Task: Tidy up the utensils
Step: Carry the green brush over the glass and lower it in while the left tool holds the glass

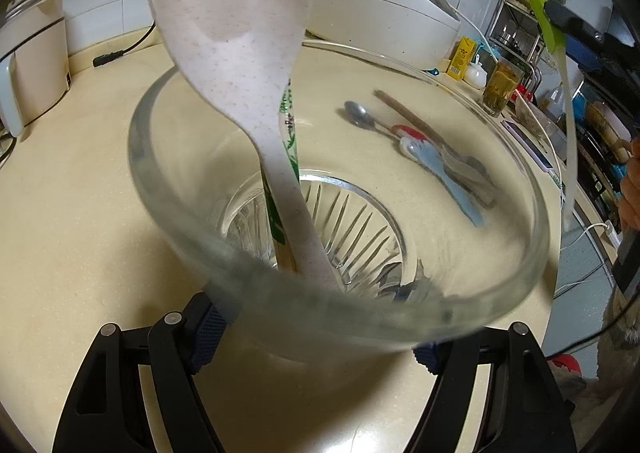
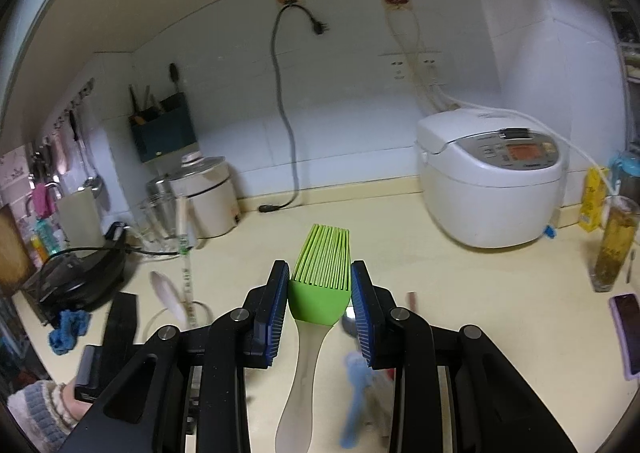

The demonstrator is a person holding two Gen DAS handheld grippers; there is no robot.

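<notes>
My left gripper (image 1: 316,337) is shut on a clear glass cup (image 1: 224,249) and holds it tilted over the cream counter. In the cup stand a white speckled rice paddle (image 1: 240,53) and chopsticks in a green-printed sleeve (image 1: 290,125). Through the glass, a metal spoon (image 1: 360,115), a blue utensil (image 1: 448,177) and brown chopsticks (image 1: 408,117) lie on the counter. My right gripper (image 2: 320,293) is shut on a green silicone brush (image 2: 320,277) with a translucent white handle, held above the counter. The brush also shows in the left wrist view (image 1: 546,23) at the upper right.
A white rice cooker (image 2: 488,189) stands at the back right, a glass of tea (image 2: 612,245) and a phone (image 2: 630,333) at the right. A small white pot (image 2: 208,197), glass jars and a black appliance (image 2: 76,277) sit at the left. A loose power cord (image 2: 280,205) lies by the wall.
</notes>
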